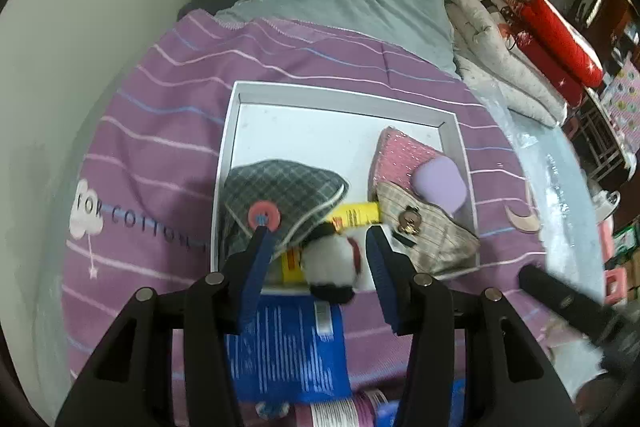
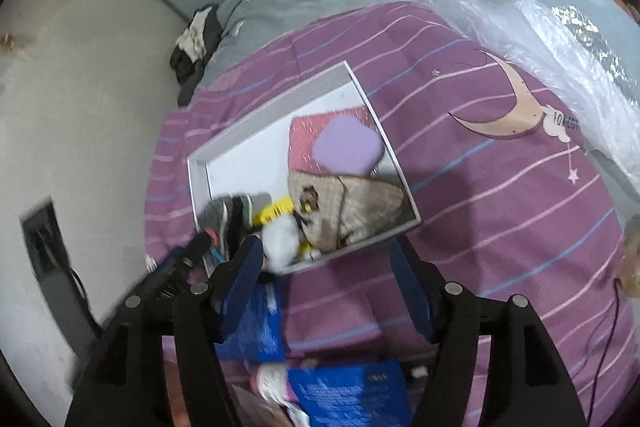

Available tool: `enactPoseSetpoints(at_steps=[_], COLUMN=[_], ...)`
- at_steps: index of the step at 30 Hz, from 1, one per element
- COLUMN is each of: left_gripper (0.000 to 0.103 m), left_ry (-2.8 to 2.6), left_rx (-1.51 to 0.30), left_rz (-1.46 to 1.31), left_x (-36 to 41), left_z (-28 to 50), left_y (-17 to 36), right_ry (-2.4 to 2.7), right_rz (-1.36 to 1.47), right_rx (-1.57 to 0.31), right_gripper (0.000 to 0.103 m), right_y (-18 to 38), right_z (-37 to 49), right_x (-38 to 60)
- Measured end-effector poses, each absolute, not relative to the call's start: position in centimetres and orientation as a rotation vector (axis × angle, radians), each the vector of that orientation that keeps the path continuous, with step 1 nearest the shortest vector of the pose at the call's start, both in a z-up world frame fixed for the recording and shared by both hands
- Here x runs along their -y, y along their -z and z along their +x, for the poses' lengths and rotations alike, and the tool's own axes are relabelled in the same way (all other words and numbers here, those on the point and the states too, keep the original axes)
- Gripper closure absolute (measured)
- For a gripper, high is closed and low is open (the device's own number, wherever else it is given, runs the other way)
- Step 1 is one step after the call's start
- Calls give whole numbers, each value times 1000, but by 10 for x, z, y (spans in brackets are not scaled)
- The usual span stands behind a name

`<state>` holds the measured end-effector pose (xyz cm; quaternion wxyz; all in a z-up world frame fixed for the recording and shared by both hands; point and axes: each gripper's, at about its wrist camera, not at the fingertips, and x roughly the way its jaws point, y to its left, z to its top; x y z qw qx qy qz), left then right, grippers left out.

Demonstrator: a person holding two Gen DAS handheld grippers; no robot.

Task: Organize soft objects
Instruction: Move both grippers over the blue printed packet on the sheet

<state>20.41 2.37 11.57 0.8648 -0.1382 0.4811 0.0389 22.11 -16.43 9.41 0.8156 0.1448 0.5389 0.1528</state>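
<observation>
White tray (image 1: 230,131) on the purple striped bedspread (image 1: 160,87) already holds most of the soft stuff, so the job looks well along.

Seen from the left wrist cam:
- grey plaid pouch (image 1: 288,187) w/ a red disc, at 8 o'clock in the tray
- pink glitter pouch (image 1: 400,155) at 2 o'clock, w/ a lilac soft case (image 1: 440,183) lying on top of it
- beige plaid purse (image 1: 436,239) at 4 o'clock, its corner over the tray rim
- yellow tube (image 1: 358,215) near the middle
- white-and-black plush (image 1: 332,263) at 6 o'clock, sitting on the near rim, only partly inside

Left gripper (image 1: 320,239) hangs over that near rim, jaws about half apart w/ the plush between them; pads don't appear to press it. Right gripper (image 2: 324,259) is blurred, jaws wide and nothing gripped, near the tray's corner beside the plush.

Still outside: blue packets (image 1: 288,347) and a pinkish-white packet (image 2: 272,383) on the bedspread at 6 o'clock, below the tray. Can't tell if those belong in the sort. Prob left: seat the plush fully in, tidy the purse corner.
</observation>
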Motion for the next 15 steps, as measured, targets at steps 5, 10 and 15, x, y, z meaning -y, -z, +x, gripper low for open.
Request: enactPoseSetpoints(at_steps=[5, 10, 15], left_gripper=[52, 52, 52], left_ry=[-168, -322, -360], left_rx=[-1040, -1054, -992], left_rz=[-299, -173, -173], left_x=[-27, -18, -12], left_z=[183, 160, 146], left_y=[-123, -129, -146], right_ry=[-366, -388, -413], right_rz=[275, 230, 170], right_rx=[-1194, -1207, -1212], right_gripper=[34, 30, 29], right_y=[-85, -77, -72], right_z=[210, 204, 202], right_x=[169, 170, 162])
